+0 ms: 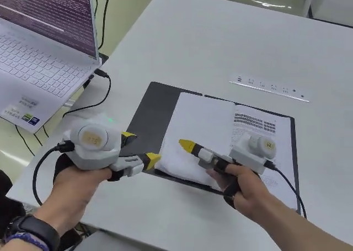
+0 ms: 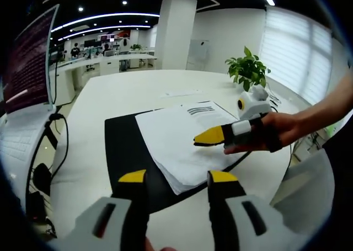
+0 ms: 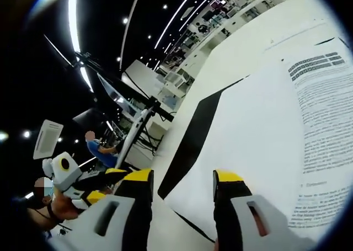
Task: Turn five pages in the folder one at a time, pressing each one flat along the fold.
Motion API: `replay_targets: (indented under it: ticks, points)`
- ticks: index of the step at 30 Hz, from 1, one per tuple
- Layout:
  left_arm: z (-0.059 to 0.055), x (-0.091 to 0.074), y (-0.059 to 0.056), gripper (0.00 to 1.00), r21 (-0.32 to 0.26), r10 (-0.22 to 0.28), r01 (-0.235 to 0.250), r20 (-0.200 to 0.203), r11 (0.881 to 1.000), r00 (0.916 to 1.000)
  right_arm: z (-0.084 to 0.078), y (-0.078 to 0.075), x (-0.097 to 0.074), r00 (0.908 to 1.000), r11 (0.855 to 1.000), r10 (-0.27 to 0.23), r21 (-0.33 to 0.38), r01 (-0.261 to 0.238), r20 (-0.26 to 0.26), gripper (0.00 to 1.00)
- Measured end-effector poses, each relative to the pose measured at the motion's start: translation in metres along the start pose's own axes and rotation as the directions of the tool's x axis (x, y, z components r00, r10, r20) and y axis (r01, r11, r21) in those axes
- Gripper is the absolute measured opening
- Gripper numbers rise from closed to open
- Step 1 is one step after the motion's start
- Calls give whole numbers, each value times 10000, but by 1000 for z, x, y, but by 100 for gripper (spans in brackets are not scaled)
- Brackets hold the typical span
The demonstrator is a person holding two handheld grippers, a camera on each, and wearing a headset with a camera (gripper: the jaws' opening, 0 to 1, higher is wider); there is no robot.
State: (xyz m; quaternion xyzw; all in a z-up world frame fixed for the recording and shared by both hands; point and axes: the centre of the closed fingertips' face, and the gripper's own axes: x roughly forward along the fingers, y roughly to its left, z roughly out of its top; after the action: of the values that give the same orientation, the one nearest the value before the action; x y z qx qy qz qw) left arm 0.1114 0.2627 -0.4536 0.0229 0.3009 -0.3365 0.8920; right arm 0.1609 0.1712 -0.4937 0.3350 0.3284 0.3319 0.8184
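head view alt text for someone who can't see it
A person holds the left hand-held gripper and right hand-held gripper over an open black folder of white printed pages on a white table. A white laptop sits at the left.

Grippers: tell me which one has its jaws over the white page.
The right gripper: its yellow-tipped jaws reach over the white page. The left gripper sits at the black left edge of the folder, off that page.

Beyond the folder (image 1: 151, 110) the bench (image 1: 187, 36) lies open, save a power strip (image 1: 269, 87) at its far right. On the left, a laptop (image 1: 44, 58) and its cable (image 1: 95, 104) crowd the edge beside the left claw (image 1: 140, 147).
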Motion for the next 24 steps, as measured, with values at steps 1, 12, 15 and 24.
replay_targets:
  ticks: [1, 12, 15, 24]
  points:
    - [-1, 4, -4, 38, 18, -157, 157, -53, 9999, 9999, 3, -2, -3, 9999, 10000, -67, -18, 67, 103, 41]
    - [-23, 55, -19, 8, 550, -763, 827, -1099, 9951, 9910, 10, -19, -42, 9956, 9973, -696, -181, 709, 634, 36]
    - [-31, 67, -16, 4, 406, -758, 819, -1323, 9958, 9883, 7, -23, -51, 9949, 9961, -814, -294, 833, 601, 35]
    - [-51, 81, -9, 0, -70, -496, 492, -1821, 9988, 9820, 4, -34, -68, 9940, 9951, -890, -364, 914, 633, 32]
